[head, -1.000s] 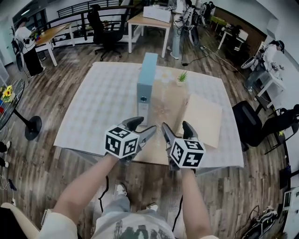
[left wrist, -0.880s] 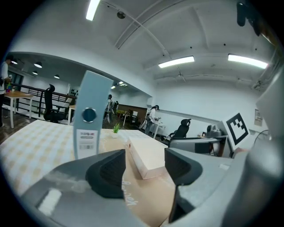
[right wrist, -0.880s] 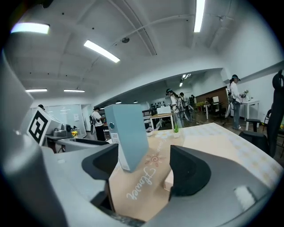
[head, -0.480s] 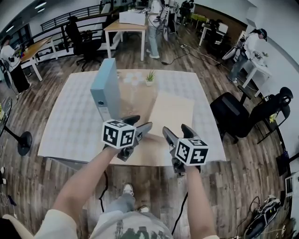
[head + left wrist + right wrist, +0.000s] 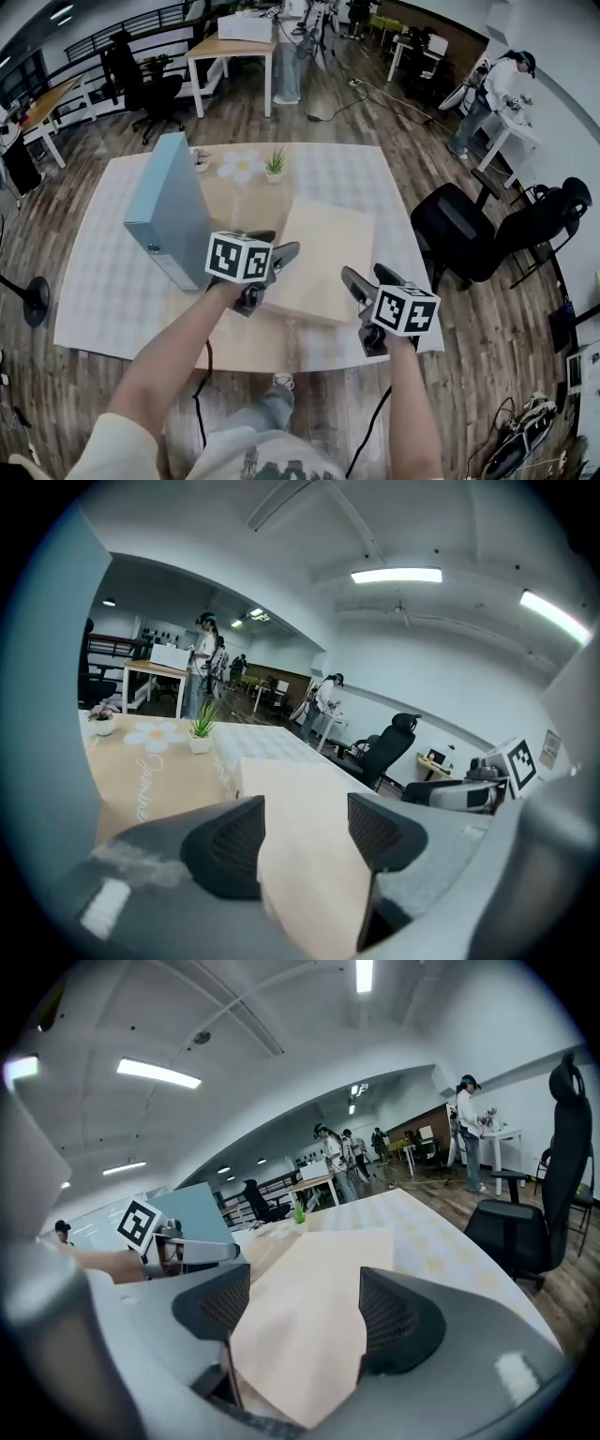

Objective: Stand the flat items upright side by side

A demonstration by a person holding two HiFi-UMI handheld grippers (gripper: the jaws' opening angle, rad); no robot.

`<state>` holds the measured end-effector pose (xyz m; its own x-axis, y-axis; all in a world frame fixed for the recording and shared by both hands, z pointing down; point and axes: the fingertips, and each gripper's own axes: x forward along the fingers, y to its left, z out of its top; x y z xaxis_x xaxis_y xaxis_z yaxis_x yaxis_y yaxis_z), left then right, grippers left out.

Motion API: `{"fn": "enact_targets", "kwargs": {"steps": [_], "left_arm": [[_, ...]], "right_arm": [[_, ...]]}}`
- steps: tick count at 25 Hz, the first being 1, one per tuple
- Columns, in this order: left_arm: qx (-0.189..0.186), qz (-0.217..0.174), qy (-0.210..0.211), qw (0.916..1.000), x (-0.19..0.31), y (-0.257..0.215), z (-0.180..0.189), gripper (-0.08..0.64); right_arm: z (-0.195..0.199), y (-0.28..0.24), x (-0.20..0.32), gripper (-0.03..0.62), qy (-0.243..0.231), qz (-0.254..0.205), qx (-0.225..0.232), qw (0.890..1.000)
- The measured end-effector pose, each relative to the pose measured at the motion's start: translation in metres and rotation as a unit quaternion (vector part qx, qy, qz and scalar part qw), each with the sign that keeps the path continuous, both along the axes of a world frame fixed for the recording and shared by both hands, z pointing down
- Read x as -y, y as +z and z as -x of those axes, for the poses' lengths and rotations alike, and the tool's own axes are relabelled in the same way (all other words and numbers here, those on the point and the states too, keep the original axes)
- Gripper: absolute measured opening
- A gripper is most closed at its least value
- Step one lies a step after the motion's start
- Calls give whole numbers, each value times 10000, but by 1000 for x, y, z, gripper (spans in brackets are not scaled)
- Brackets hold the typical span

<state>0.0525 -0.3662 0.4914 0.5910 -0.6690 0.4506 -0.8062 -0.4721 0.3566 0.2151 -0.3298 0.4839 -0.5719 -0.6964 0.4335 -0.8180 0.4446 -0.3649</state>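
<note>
Well, I hold both grippers out over the near side of the table (image 5: pixel 103 281), and neither has hold of anything. My left gripper (image 5: pixel 274 246) has its jaws spread wide; it hovers at about nine o'clock of the beige flat panel (image 5: pixel 323 258), over that panel's left edge, and in the left gripper view the panel shows in the gap between the pads with neither pad pressing on it. My right gripper (image 5: pixel 368 275) is spread as well, at about five o'clock of the panel near the table's front edge, and its own view likewise shows the panel lying between the open pads. The panel lies flat at the middle of the table, partly on a tan mat (image 5: pixel 234 202) printed with a daisy. The blue-grey binder (image 5: pixel 173 220) stands upright at about ten o'clock of my left gripper. A small potted plant (image 5: pixel 275 167) sits at twelve o'clock, beyond the panel. A black office chair (image 5: pixel 450 234) stands off the table at three o'clock.
</note>
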Motion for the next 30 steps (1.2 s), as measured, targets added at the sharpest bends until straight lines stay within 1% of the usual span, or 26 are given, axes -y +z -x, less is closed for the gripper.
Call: {"fn": "enact_targets", "kwargs": {"steps": [5, 10, 14, 18, 21, 23, 26, 28, 30], "left_arm": [[-96, 477, -9, 9988, 53, 36, 0, 282], [-223, 920, 16, 9955, 91, 69, 3, 282], [-297, 1263, 177, 9914, 105, 94, 1, 282], [-716, 1580, 403, 9840, 110, 104, -4, 282], [-814, 1738, 505, 9801, 112, 108, -5, 282], [-790, 1782, 521, 9794, 112, 110, -6, 277], [-726, 1688, 476, 9818, 111, 107, -9, 265], [-672, 1497, 401, 9856, 112, 97, -10, 257], [-594, 1191, 331, 9905, 115, 81, -10, 255]], "right_arm": [[-18, 33, 51, 354, -35, 506, -117, 9986], [-27, 63, 95, 354, -1, 1063, 41, 9943], [-34, 89, 118, 354, 7, 1457, 107, 9893], [-32, 105, 135, 344, -62, 1814, 411, 9825], [-29, 118, 143, 331, -91, 2058, 456, 9775], [-30, 125, 145, 340, -96, 2199, 425, 9746], [-33, 125, 145, 332, -87, 2191, 424, 9747], [-33, 119, 147, 324, -68, 2064, 432, 9775], [-34, 105, 151, 321, -44, 1807, 472, 9824]]}}
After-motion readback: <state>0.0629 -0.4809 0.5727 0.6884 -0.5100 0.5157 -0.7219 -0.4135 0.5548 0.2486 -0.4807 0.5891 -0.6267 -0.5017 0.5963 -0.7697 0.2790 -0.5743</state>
